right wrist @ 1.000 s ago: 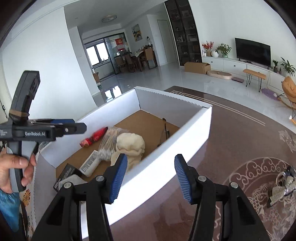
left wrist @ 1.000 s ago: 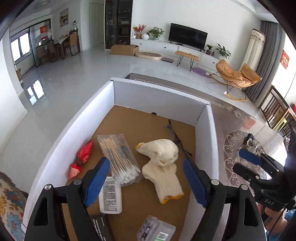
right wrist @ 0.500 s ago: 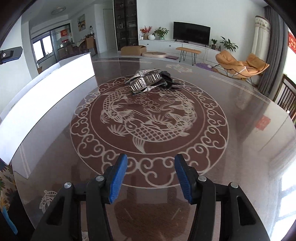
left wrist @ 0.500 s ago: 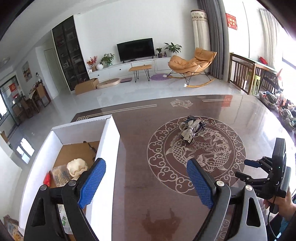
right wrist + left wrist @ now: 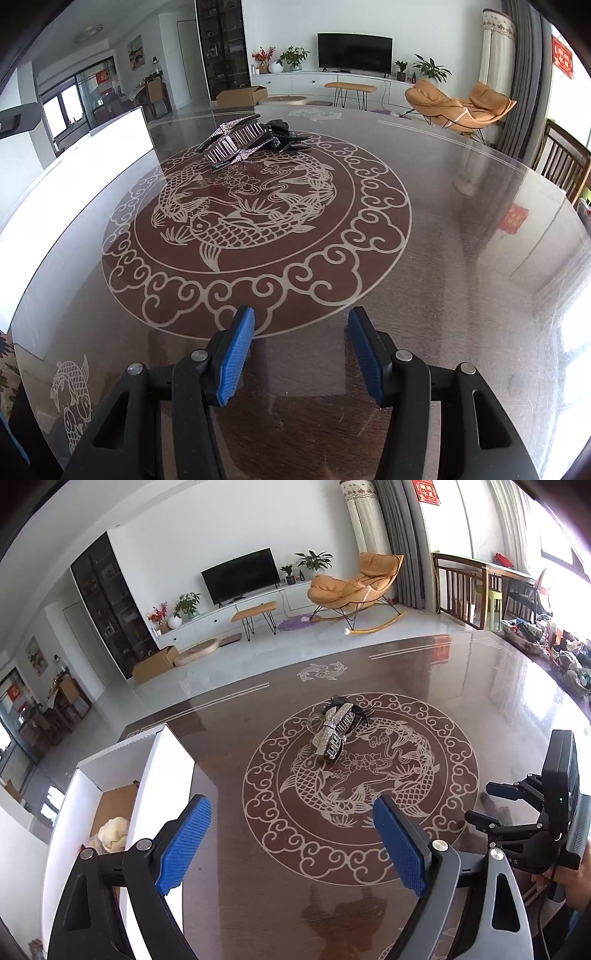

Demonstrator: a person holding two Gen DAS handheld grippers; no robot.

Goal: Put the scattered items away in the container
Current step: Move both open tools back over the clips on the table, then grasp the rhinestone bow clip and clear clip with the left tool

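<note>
Hair clips (image 5: 334,733) are seen lying in a small heap on the dark glossy table (image 5: 480,709), on the upper part of its round fish medallion (image 5: 354,790): a rhinestone-covered clip rests on top, and a black one (image 5: 282,134) lies just behind it, touching. Neither tool touches the heap, and both are held well short of it. The left gripper (image 5: 291,843) is shown spread wide, its jaws having just been opening, with nothing between the blue pads (image 5: 184,843) but bare tabletop. The right gripper (image 5: 301,356) is held with its jaws parted to a middling gap, likewise empty, above the near rim of the medallion; in the left wrist view it (image 5: 495,805) is seen at the right edge, gripped by a hand (image 5: 570,880). The white cardboard box (image 5: 162,771) is placed at the left of the table, well apart from the clips, and a cream knitted glove (image 5: 112,834) is visible on its brown floor. In the right wrist view only the box's white outer wall (image 5: 92,158) is shown, running along the left side.
</note>
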